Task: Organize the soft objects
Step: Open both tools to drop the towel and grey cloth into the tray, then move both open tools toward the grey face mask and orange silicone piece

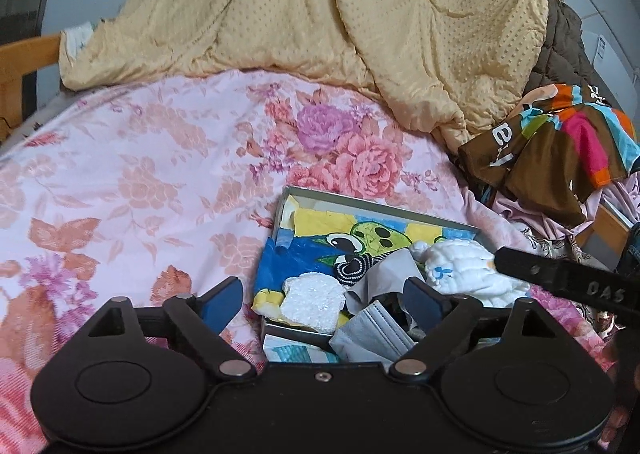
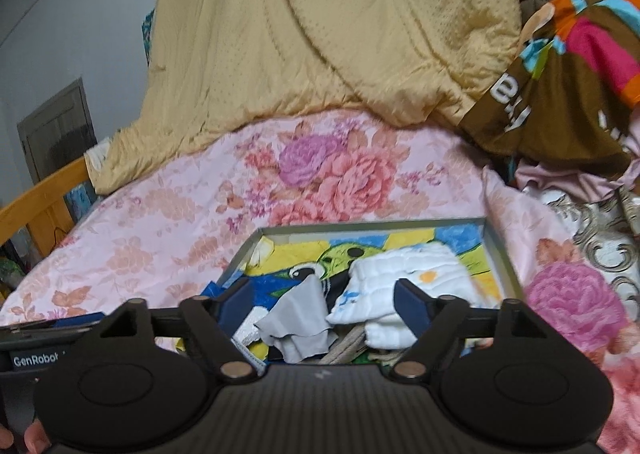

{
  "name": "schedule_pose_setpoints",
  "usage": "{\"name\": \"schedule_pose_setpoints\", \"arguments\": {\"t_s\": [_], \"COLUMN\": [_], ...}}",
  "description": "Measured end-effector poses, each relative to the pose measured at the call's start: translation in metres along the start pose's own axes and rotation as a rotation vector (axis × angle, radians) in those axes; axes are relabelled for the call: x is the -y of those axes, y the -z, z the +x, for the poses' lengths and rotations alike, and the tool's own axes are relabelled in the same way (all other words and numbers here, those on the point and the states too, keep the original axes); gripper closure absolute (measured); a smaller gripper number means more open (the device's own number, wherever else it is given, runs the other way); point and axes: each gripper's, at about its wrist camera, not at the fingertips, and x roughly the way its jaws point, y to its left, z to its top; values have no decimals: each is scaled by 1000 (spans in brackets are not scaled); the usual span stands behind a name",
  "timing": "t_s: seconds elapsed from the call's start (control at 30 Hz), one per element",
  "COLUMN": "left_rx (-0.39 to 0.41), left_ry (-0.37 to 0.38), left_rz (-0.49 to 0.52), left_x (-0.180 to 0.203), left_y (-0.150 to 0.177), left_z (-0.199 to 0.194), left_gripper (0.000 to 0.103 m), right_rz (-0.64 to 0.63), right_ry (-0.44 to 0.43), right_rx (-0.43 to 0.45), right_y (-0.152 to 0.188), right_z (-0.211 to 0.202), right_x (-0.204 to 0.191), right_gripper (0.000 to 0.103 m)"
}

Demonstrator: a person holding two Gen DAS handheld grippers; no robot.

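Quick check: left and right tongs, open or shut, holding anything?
Left tongs: open, holding nothing, above the box of soft items.
Right tongs: open, holding nothing, above the white cloth.

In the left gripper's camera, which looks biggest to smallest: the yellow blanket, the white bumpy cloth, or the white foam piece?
1. yellow blanket, by far.
2. white bumpy cloth.
3. white foam piece, only slightly smaller; its nearness to the camera makes that unsure.

Floral-sheeted bed [image 1: 160,157], yellow quilt [image 1: 320,13], shallow tray [image 1: 384,209], colourful cloth [image 1: 560,141]
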Motion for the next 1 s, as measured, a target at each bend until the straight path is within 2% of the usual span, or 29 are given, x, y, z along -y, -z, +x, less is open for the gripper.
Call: {"name": "schedule_pose_setpoints", "arguments": {"t_s": [0.3, 0.47, 1.0], "left_rx": [48, 70, 71], "left_ry": [-1, 10, 53], "left_rz": [35, -5, 3], "left_x": [20, 23, 45], "left_y": [4, 11, 57], "left_z": [-36, -56, -98], "left_gripper": [7, 1, 1], "right_rz": [-23, -53, -48], "right_ry": [30, 52, 86], "right_rx": [52, 71, 62], "right_y": [6, 15, 47], "right_z": [-44, -67, -125], "right_x": [9, 10, 17], "right_gripper": [11, 1, 0]}}
